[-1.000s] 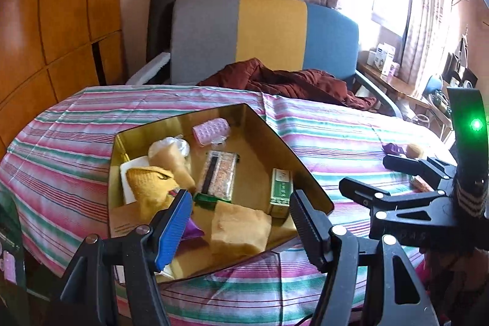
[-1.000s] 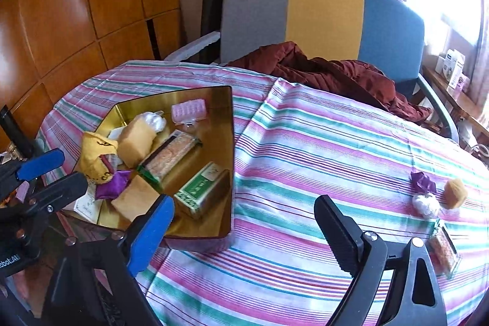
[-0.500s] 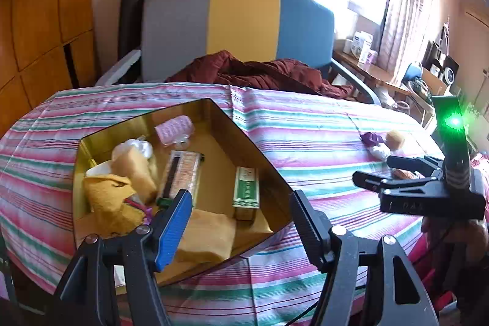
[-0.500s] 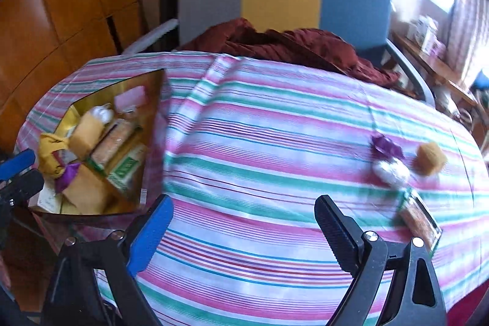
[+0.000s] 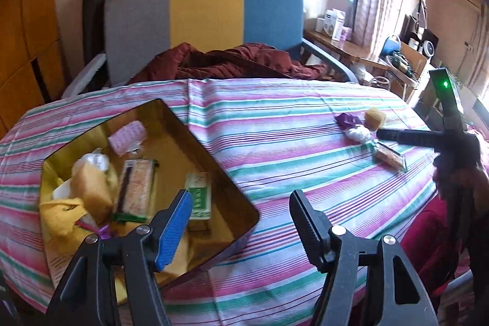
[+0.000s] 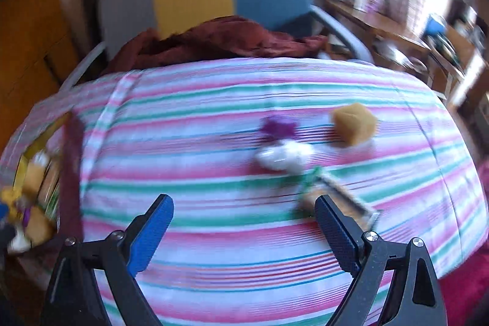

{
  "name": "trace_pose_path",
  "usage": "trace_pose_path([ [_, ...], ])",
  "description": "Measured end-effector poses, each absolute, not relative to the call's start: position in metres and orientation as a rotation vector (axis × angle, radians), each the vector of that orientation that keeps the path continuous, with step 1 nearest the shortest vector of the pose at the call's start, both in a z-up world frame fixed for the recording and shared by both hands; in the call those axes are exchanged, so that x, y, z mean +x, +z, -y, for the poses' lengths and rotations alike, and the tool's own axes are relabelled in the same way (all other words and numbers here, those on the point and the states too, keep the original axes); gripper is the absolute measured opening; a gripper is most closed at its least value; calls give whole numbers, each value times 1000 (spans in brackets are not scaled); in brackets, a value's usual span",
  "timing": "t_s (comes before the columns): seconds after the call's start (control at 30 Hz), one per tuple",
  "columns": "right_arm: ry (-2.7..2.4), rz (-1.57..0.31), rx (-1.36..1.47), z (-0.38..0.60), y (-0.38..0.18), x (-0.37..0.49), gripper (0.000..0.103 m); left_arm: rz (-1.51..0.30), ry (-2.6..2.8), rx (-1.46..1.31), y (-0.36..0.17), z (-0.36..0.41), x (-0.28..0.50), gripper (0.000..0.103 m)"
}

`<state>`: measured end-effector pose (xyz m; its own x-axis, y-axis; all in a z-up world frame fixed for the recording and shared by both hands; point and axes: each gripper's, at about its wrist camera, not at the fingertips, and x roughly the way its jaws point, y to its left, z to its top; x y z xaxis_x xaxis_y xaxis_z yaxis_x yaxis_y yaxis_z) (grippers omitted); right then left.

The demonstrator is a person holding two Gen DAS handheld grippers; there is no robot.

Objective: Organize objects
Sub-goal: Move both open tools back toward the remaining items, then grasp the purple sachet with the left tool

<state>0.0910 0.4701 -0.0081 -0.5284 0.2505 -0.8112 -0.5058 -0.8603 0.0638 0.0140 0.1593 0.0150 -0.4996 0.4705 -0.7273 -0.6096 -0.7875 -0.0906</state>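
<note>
A gold tin [image 5: 214, 164] on the striped table holds several items: a pink packet [image 5: 126, 136], a clear snack pack [image 5: 137, 185], a green box [image 5: 199, 197] and yellow pieces [image 5: 91, 191]. My left gripper [image 5: 241, 216] is open and empty above the tin's near right corner. On the table's right lie a purple wrapper [image 6: 279, 127], a white wrapped piece [image 6: 282, 156], a tan cube [image 6: 354, 126] and a clear snack pack [image 6: 336, 200]. My right gripper [image 6: 244, 222] is open and empty, just short of that pack; it shows in the left wrist view [image 5: 397, 136].
A grey, yellow and blue chair [image 5: 207, 20] with a dark red cloth [image 5: 232, 63] stands behind the table. A cluttered side table [image 5: 366, 51] is at the right by the window. Wood panels [image 5: 24, 35] line the left wall. The right wrist view is blurred.
My right gripper has swung right from the tin toward the loose items on the table's right. My left gripper has turned right too. Both stay open.
</note>
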Motion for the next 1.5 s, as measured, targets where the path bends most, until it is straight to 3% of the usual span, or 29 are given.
trace_pose_path([
  [0.33,2114,-989,-887,-574,-34,148,97,-298,2151,-1061,7,-226,0,67],
  [0.4,2124,-996,-831,-574,-29,152,100,-294,2112,-1080,3,-243,-5,67],
  [0.67,2172,-1001,-818,-570,-26,149,101,-194,1945,-1210,-16,-310,-30,62],
  [1.13,2206,-1087,-760,-576,-27,158,101,-112,1739,-1378,-39,-457,-89,62],
  [1.5,2224,-1123,-756,-576,-28,157,101,-283,1712,-1452,-79,-533,-100,63],
])
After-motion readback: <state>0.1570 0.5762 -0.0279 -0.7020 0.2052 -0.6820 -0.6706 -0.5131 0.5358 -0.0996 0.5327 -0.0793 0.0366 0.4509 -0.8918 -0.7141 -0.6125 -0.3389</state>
